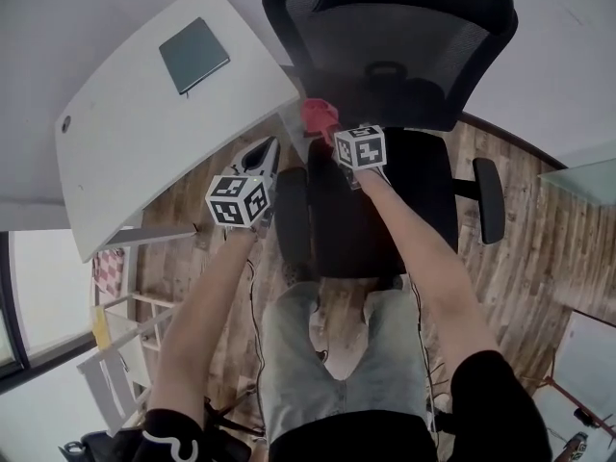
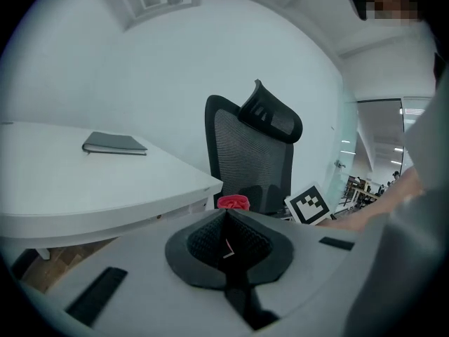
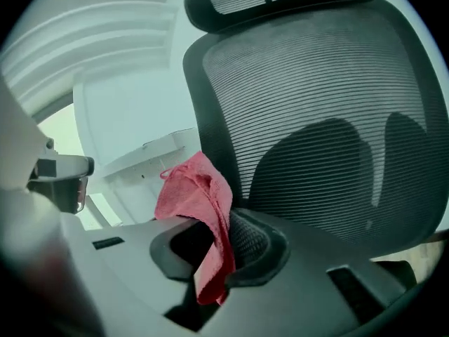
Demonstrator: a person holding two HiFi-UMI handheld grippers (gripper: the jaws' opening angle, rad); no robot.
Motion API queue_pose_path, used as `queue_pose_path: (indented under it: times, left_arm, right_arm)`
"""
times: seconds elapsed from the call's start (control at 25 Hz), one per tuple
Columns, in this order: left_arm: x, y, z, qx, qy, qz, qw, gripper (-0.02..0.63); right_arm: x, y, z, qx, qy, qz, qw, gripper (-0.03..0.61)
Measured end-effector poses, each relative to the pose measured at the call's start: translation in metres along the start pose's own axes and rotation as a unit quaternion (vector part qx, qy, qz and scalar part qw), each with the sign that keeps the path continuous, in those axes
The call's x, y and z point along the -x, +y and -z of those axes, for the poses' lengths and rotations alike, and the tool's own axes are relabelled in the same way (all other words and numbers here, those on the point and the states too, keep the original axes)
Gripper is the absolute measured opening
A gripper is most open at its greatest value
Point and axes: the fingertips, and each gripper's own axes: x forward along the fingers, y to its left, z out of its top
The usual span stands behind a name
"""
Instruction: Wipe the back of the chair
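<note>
One black office chair (image 1: 385, 37) with a ribbed mesh back, a curved headrest and padded armrests stands facing the person, its back upright. A crumpled red terry cloth (image 3: 200, 202) is pinched between the jaws of the right gripper (image 3: 210, 248), bunched above them and hanging below. It sits near the lower left edge of the mesh; whether it touches the mesh cannot be told. The right forearm reaches out straight over the dark seat. The left forearm stretches forward beside the near armrest, and the left gripper (image 2: 226, 241) has its ridged jaws pressed together on nothing. Only the head view shows the plank floor (image 1: 520, 248). Left of the chair, a smooth white curved desk (image 1: 144, 123) carries a flat dark notebook (image 1: 193, 54).
</note>
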Motion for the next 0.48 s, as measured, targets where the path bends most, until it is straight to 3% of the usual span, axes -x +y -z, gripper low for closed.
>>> queue_pose_path:
  times: [0.48]
  left_arm:
    - [-0.015, 0.000, 0.009, -0.008, 0.007, 0.011, 0.9999, 0.026]
  right_arm:
    - [0.001, -0.032, 0.002, -0.010, -0.004, 0.029, 1.000, 0.069]
